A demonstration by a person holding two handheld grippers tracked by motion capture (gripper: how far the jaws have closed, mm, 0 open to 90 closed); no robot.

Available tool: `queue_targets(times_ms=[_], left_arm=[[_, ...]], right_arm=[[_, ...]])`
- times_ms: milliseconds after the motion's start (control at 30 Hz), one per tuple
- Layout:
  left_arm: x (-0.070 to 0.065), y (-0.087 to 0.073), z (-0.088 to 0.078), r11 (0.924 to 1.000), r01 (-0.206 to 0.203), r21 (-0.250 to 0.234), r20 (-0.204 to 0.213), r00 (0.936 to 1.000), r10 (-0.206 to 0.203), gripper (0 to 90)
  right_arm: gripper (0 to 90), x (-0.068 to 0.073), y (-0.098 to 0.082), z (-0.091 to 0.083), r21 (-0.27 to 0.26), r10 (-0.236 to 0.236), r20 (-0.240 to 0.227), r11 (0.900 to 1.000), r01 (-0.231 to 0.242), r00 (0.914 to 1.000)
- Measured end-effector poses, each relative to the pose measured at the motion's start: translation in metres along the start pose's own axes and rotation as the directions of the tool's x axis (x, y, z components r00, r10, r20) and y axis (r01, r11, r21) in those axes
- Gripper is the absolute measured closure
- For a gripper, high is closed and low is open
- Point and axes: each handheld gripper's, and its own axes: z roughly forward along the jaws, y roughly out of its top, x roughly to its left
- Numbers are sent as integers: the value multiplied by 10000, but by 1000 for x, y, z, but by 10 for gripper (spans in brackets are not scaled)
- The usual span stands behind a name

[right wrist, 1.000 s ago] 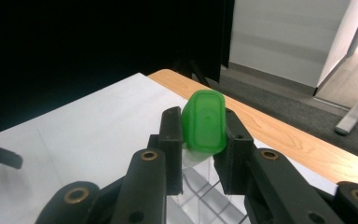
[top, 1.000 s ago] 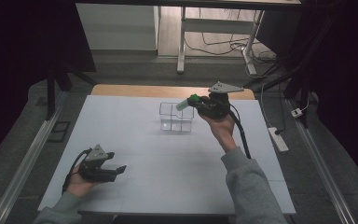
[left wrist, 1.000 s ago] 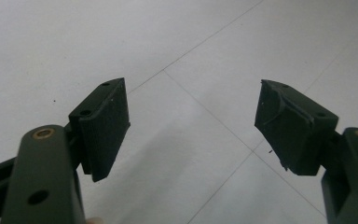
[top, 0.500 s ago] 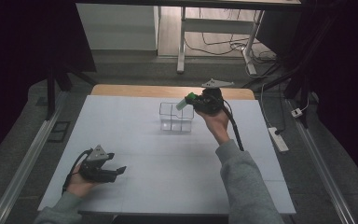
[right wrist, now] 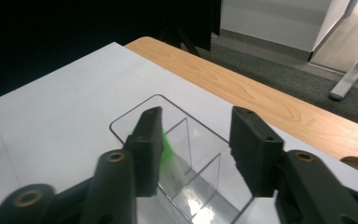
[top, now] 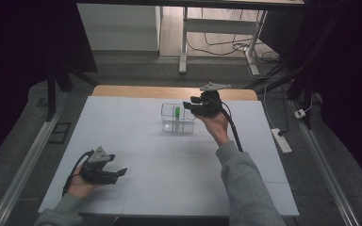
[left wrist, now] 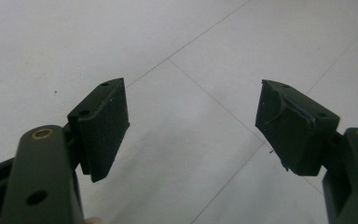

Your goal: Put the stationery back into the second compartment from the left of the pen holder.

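The right tool (top: pixel 192 104) is hovering at the right edge of the clear box (top: pixel 178 118), which is sitting on the table (top: pixel 136 141) toward its far side, and its jaws have just been opening: in the right gripper view they are standing well apart with nothing pressed between the pads. The green piece (top: pixel 177 112) is standing upright inside the box, in what looks like the middle compartment, its long axis running up and down; in the right gripper view it is showing as a green blur (right wrist: pixel 168 148) just beside the inner face of the left jaw, below the tips and inside the box walls, so it appears to be free of the tool and resting in the box. Seen from the box, the right tool is lying just to the right and slightly above, pointing left across the rim, so any coming move is likely turning on lifting back and away to the right without brushing the upright piece or the thin dividers. The left tool (top: pixel 117 173) is resting far from the box, near the table's near left corner, with its jaws wide apart over bare table (left wrist: pixel 186 93) and holding nothing. The right hand (top: pixel 214 125) is by far the nearer to the box.
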Motion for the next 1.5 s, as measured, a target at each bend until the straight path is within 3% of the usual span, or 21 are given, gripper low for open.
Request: queue_targets(times_ms=[500, 1100, 1267, 1500], left_arm=[[3, -1, 1, 9999, 108, 11, 20, 9999, -108, 246], [1, -1, -1, 10000, 38, -33, -46, 10000, -38, 246], [1, -1, -1, 10000, 63, -63, -91, 9999, -64, 246], [1, -1, -1, 9999, 55, -87, -107, 9999, -56, 245]], right_arm=[[460, 8, -18, -17, 138, -325, -255, 9994, 328, 9991], [426, 10, -65, -81, 525, -719, -19, 9960, 719, 9974], [413, 16, -81, -99, 751, -1049, -19, 9917, 1048, 9945], [408, 18, -108, -120, 935, -1047, 16, 9902, 1041, 9945]])
